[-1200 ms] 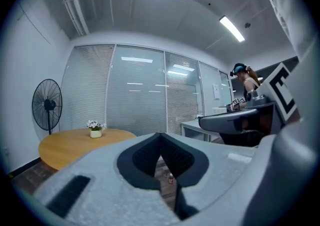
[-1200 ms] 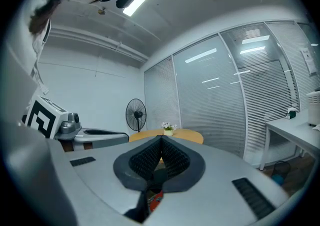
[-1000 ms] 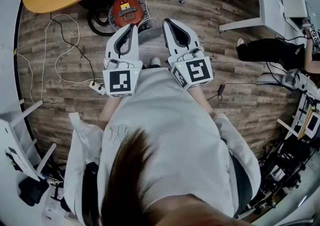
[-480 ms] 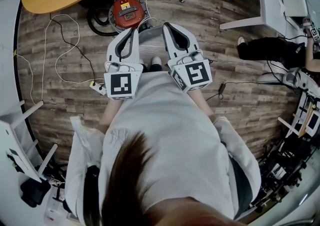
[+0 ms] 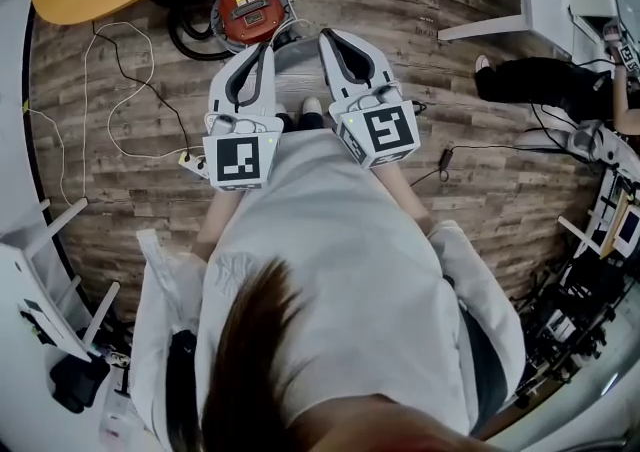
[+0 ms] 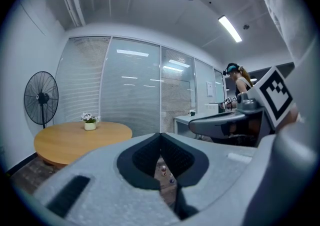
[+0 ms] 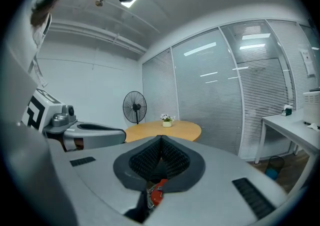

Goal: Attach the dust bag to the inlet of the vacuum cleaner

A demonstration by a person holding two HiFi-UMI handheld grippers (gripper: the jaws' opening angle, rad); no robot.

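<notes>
Hovering near the red vacuum cleaner (image 5: 248, 10) on the floor (image 5: 480, 190), the left tool (image 5: 266, 50) and right tool (image 5: 326, 38) are pressed together, empty. No dust bag shows, so it may be already fitted or waiting elsewhere.

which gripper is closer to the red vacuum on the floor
Left. The left gripper points just short of the vacuum; the right gripper is further off to its right.
</notes>
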